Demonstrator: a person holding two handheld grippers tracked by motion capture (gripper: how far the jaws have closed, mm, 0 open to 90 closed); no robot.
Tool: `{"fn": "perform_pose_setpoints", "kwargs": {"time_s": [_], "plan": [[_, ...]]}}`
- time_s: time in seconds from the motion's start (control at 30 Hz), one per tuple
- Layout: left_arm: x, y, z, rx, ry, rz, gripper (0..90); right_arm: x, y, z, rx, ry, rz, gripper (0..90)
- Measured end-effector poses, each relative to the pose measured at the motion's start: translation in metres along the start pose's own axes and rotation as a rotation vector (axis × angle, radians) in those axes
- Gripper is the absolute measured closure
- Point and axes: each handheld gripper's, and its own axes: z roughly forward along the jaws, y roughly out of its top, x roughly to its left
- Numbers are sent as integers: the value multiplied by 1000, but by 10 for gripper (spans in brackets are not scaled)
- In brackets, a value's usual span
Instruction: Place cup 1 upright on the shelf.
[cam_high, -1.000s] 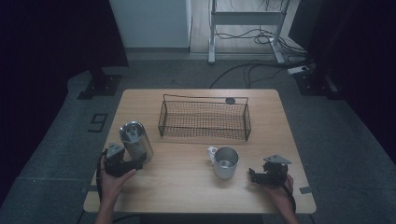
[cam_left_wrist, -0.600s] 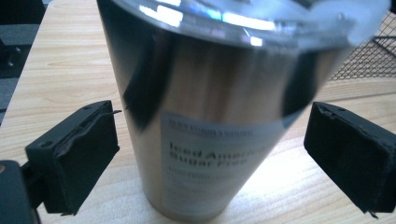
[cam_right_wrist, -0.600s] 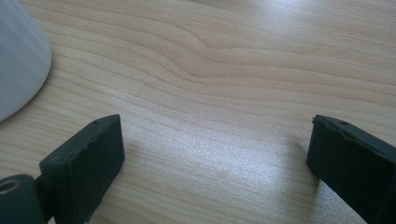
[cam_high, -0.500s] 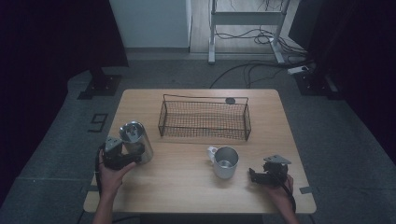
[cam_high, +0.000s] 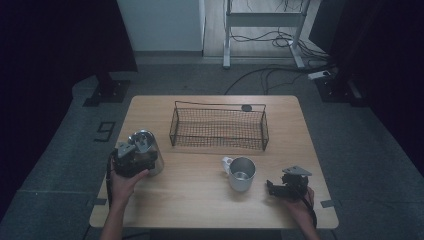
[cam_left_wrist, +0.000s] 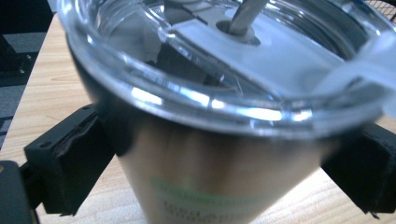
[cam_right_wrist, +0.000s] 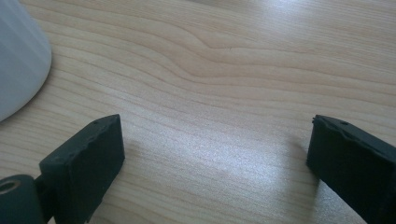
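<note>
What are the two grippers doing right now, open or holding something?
Left gripper: closed around the steel tumbler with the clear lid.
Right gripper: open, holding nothing, over bare table.

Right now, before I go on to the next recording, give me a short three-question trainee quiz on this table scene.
1. True or false: the left claw has the lidded steel tumbler between its jaws.
2. Which thing stands nearest the right claw? A) wire basket B) metal mug C) tumbler
3. Fill in: between the right claw's jaws lies bare ____.

Key: 1 true, a jaw sits on each side of the tumbler's body. 2 B. 3 tabletop; the jaws stand open.
</note>
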Motion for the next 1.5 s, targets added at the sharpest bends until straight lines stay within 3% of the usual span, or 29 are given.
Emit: {"fn": "perform_pose_setpoints", "kwargs": {"time_s": [0.6, 1.1, 1.37, 1.5], "plan": [[-1, 2, 11, -20, 13, 28, 34, 0, 0, 0, 0, 0, 0, 37], [1, 3, 10, -17, 7, 19, 36, 0, 0, 0, -2, -3, 2, 43], [-2, 6, 2, -48, -31, -5, 39, 0, 0, 0, -2, -3, 2, 44], [-2, 6, 0, -49, -20, -1, 39, 0, 0, 0, -3, -3, 3, 45]]}}
